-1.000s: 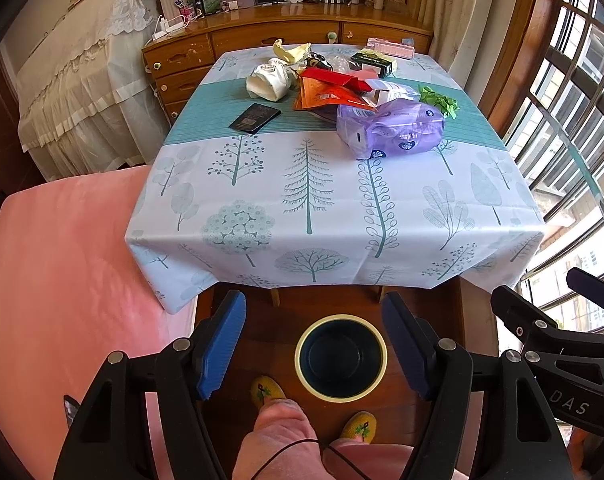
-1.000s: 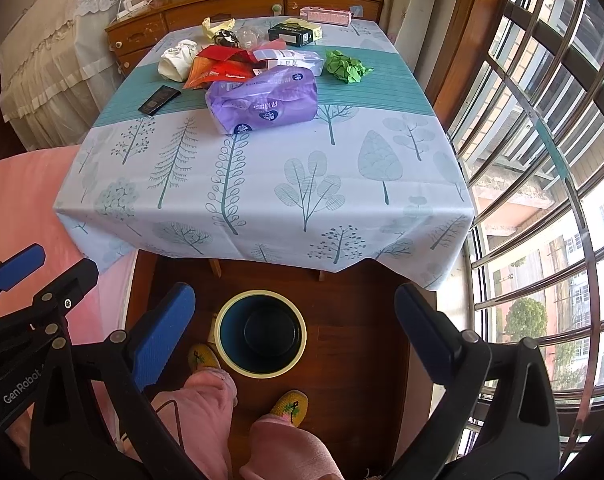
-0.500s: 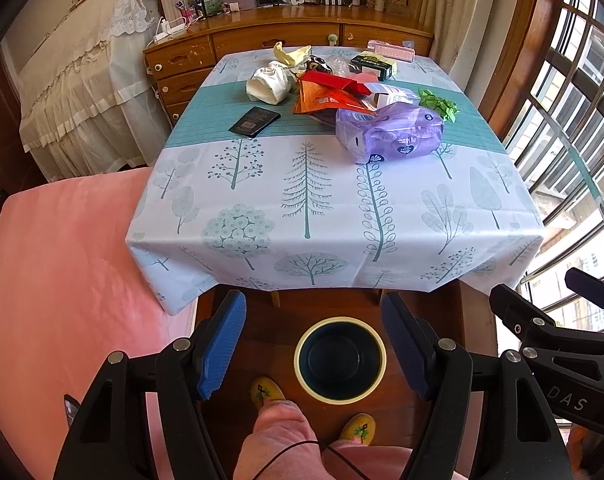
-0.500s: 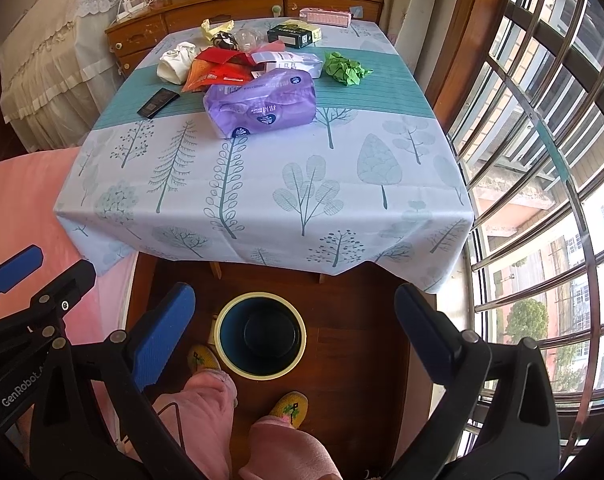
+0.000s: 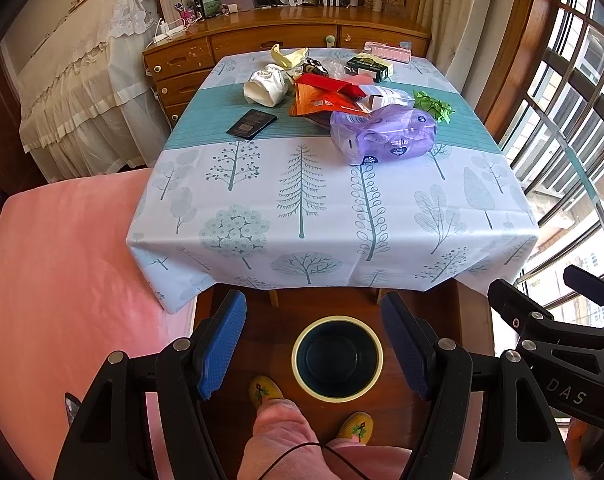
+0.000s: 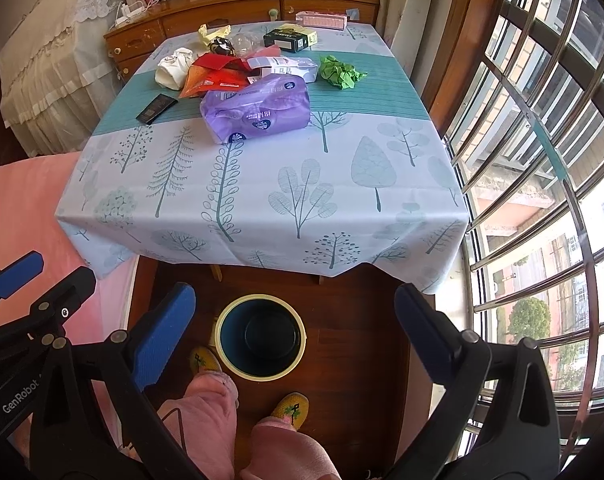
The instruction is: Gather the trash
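nothing has shifted since the earlier frames: both my grippers hang where they were, tilted down over the floor. my left gripper [image 5: 313, 340] stands spread wide with nothing between its blue pads, and my right gripper [image 6: 294, 332] is spread the same way, empty. between the fingers of each i see the bin [image 5: 337, 358], dark inside with a pale yellow rim, on the wooden floor just in front of the person's slippers [image 5: 265, 390]. trash sits well apart from it, on the far half of the table [image 5: 302, 216]: a purple plastic pack [image 5: 381, 134], orange wrapper [image 5: 315, 102], crumpled green paper [image 5: 433, 106], white wad [image 5: 265, 87] and a black card [image 5: 252, 124].
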Action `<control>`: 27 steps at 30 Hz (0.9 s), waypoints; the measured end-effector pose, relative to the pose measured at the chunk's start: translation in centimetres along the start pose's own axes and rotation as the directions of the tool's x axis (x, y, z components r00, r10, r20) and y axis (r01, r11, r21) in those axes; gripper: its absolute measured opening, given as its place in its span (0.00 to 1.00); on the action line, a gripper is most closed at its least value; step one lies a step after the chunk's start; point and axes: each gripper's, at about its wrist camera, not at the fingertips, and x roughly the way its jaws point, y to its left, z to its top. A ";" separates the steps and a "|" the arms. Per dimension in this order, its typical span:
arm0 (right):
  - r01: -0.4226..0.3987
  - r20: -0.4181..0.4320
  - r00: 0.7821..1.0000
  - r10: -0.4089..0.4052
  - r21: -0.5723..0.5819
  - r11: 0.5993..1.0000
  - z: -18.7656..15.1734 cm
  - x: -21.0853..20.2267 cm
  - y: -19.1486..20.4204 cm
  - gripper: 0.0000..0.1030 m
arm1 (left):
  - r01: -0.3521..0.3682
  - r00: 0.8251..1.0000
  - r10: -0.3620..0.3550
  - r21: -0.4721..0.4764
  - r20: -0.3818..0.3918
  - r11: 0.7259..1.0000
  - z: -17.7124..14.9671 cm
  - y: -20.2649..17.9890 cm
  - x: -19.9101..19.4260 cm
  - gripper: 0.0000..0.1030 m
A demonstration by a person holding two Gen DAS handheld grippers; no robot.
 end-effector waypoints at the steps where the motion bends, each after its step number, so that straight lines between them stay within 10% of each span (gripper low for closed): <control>1: 0.000 0.002 1.000 0.000 0.000 1.000 0.0 -0.1 0.0 0.96 | 0.001 1.000 -0.001 0.000 0.000 1.000 0.0 0.0 0.0 0.70; 27: -0.016 0.043 0.999 0.015 0.012 1.000 -0.4 -3.3 0.2 0.96 | -0.007 1.000 0.007 0.030 0.010 1.000 0.1 0.6 -3.3 0.70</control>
